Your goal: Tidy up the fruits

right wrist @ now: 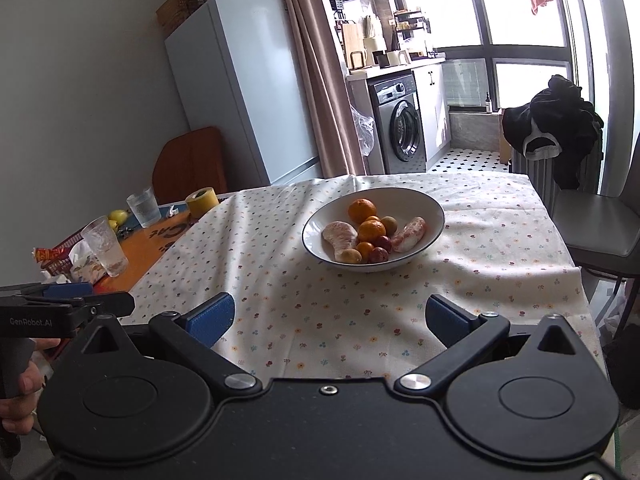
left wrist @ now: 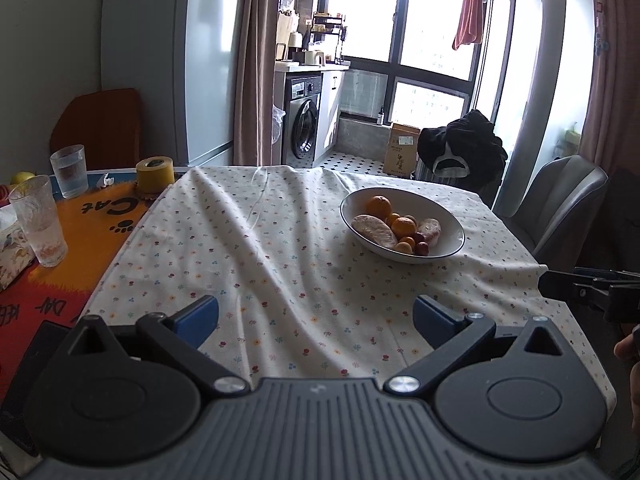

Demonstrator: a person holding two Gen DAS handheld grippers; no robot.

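Note:
A white bowl point(left wrist: 448, 222) point(right wrist: 416, 206) stands on the flowered tablecloth point(left wrist: 280, 248) point(right wrist: 320, 312). It holds oranges point(left wrist: 379, 206) point(right wrist: 362, 210), two peeled pomelo pieces point(left wrist: 374, 231) point(right wrist: 339, 236), small red fruits point(right wrist: 379, 255) and yellow-green ones point(right wrist: 389, 224). My left gripper point(left wrist: 316, 322) hovers open over the cloth, well short of the bowl and to its left. My right gripper point(right wrist: 330, 316) is open too, nothing between its blue pads, with the bowl straight ahead.
Left of the cloth the orange table point(left wrist: 60, 280) carries two glasses point(left wrist: 38, 220) point(left wrist: 70, 170), a yellow tape roll point(left wrist: 155, 174), a tissue box point(left wrist: 10, 252) and a lemon point(right wrist: 118, 216). A grey chair point(left wrist: 560, 204) stands at the right edge. Fridge and washing machine behind.

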